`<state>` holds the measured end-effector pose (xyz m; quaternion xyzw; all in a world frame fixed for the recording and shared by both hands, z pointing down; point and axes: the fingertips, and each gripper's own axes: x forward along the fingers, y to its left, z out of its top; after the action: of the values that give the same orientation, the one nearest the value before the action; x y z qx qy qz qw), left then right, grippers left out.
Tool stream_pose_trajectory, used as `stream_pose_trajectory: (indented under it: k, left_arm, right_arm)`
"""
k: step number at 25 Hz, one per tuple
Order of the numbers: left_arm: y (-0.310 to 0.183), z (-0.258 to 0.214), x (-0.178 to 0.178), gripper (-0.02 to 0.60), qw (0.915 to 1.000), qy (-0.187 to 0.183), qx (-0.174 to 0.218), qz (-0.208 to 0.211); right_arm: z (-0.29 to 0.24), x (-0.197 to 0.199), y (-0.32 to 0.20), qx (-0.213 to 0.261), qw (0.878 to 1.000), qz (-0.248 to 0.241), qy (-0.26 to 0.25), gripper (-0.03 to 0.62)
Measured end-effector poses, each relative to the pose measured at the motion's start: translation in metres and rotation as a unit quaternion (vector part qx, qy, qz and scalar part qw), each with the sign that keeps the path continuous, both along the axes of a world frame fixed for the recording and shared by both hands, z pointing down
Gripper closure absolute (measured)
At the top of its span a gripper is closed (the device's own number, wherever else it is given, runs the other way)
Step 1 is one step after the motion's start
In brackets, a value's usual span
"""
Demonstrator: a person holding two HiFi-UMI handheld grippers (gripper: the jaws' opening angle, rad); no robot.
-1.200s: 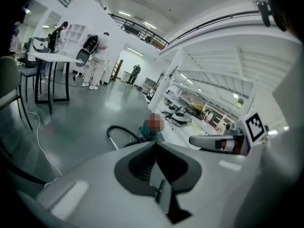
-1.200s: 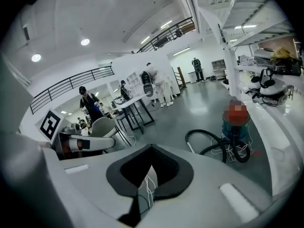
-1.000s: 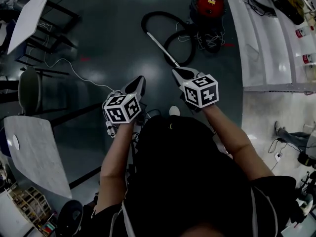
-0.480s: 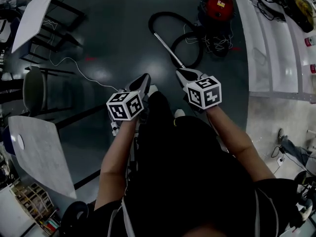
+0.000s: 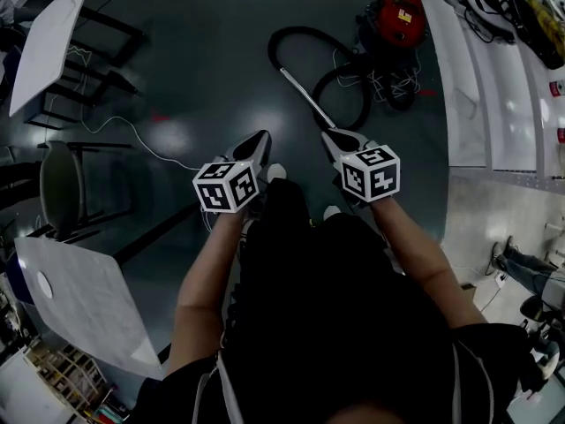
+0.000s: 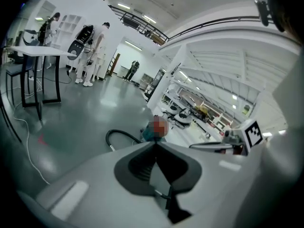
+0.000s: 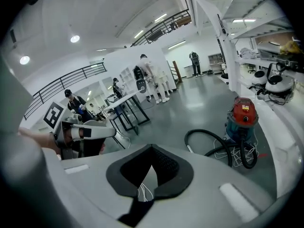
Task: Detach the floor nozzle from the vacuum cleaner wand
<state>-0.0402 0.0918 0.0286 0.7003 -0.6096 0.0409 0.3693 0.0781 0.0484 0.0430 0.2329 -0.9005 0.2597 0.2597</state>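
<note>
Since neither claw has anything to hold yet, I carry both closed. The left claw has its jaws pressed together with nothing between them, and the right claw is the same; each claw's own view shows this plainly. I hold them side by side ahead of the body, tipped down toward the floor, because I expect one will steady the tube while the other pulls.

The vacuum cleaner stands on the floor well ahead of the right claw and off to its right. Its black hose loops out ahead of both claws. The wand lies flat on the floor, running from the hose end back toward the right claw. In the head view its near end disappears just behind that claw's tip.

I cannot make out the floor nozzle; if it is fitted, it is hidden by the right claw at the wand's near end. I judge this to be the approach: nothing is touched, and the jaws must open before either can take hold.
</note>
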Motion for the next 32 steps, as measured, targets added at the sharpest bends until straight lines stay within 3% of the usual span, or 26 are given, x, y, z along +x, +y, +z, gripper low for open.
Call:
stream_pose_trajectory:
  k: [8,14,23,28,32]
  left_arm:
    - [-0.031,0.005,-0.109,0.572,0.9999,0.005,-0.005,0.008]
    - [-0.048,0.029,-0.151,0.572,0.9994,0.011,-0.029,0.018]
    - [-0.104,0.050,-0.150,0.572,0.9987,0.016,-0.024,0.041]
    - [-0.141,0.053,-0.140,0.572,0.9958,0.006,-0.020,0.090]
    - [-0.172,0.067,-0.140,0.572,0.9941,0.006,-0.033,0.104]
  right_arm:
    - [0.010,-0.100,-0.033,-0.005,1.000,0.025,0.011,0.600]
    - [0.020,-0.128,-0.055,-0.003,0.999,0.043,0.031,0.600]
    - [0.037,-0.133,-0.108,0.000,0.997,0.068,0.042,0.600]
    - [0.050,-0.143,-0.142,-0.010,0.997,0.060,0.037,0.600]
    - [0.062,-0.147,-0.172,-0.018,0.998,0.053,0.032,0.600]
